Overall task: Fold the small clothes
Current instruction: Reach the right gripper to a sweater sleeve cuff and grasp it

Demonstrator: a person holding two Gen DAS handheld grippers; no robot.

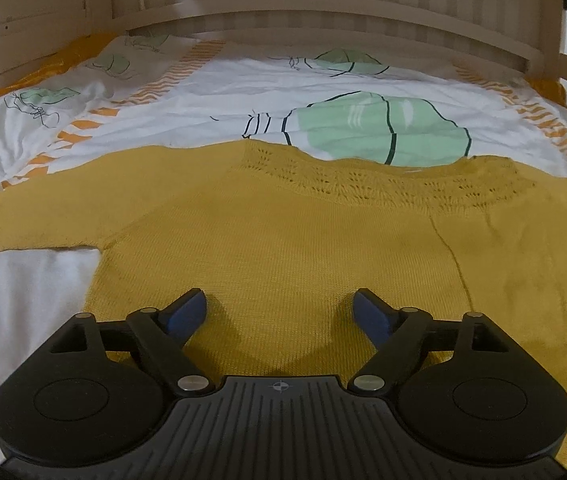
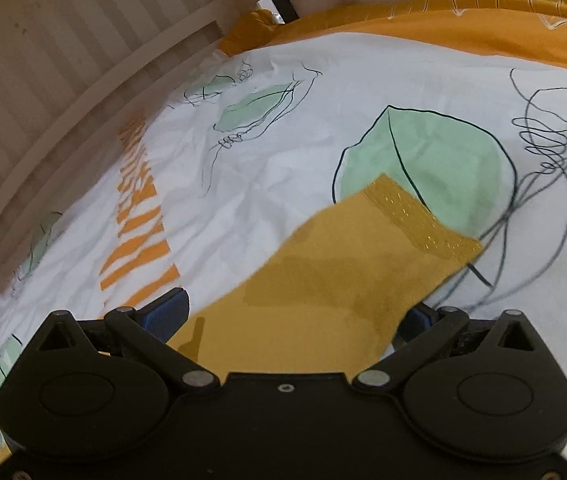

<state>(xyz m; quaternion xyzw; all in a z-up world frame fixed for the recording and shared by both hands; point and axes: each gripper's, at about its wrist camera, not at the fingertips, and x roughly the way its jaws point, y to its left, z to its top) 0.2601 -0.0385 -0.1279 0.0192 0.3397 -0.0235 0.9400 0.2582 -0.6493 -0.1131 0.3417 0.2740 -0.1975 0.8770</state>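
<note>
Both tongs are seen spread apart, grasping nothing. Under the left gripper (image 1: 279, 312) a yellow knitted sweater (image 1: 303, 240) is laid flat on the leafy white bedsheet (image 1: 203, 92). Between the right gripper's (image 2: 297, 314) blue pads (image 2: 167, 312) the sweater's sleeve (image 2: 347, 280) is seen, pointing away.

My left hand-held gripper (image 1: 281, 312) fills the lower frame: matte black body, ribbed centre plate with a small crosshair mark, two round side discs, silver pivot pins on black link arms, blue pads on the fingers (image 1: 187, 314). My right hand-held gripper (image 2: 295, 316) looks alike, but its centre plate is smooth with one small screw hole.
</note>
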